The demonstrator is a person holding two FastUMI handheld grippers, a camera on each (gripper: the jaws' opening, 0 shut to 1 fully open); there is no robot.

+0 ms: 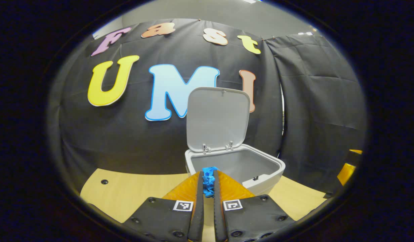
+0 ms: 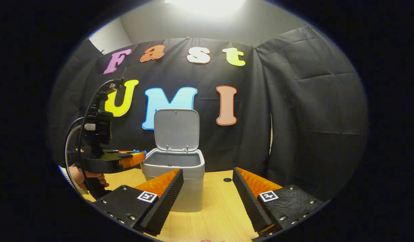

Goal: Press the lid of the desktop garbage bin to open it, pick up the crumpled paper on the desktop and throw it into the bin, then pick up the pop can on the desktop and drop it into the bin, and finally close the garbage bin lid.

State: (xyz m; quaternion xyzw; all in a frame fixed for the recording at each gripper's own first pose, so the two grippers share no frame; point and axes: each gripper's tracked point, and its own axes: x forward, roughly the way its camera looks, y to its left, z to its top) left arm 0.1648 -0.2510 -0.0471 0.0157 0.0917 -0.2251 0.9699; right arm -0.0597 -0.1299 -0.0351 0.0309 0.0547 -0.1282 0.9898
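Note:
The grey desktop bin (image 1: 269, 176) stands on the wooden table (image 1: 126, 191) with its lid (image 1: 217, 117) upright and open. My left gripper (image 1: 208, 174) is shut on a crumpled blue paper (image 1: 208, 184), and its fingertips hover at the bin's near rim. In the right gripper view the bin (image 2: 190, 193) and raised lid (image 2: 176, 129) stand ahead. The left gripper (image 2: 139, 156), held by a hand (image 2: 81, 176), reaches the bin's left rim with the paper (image 2: 136, 151) poking up. My right gripper (image 2: 207, 170) hangs open in front of the bin with nothing between its fingers.
Black cloth walls close in behind and to the right of the bin. A small round hole (image 2: 228, 179) marks the table just right of the bin. An orange-yellow object (image 1: 348, 171) shows at the far right edge of the left gripper view.

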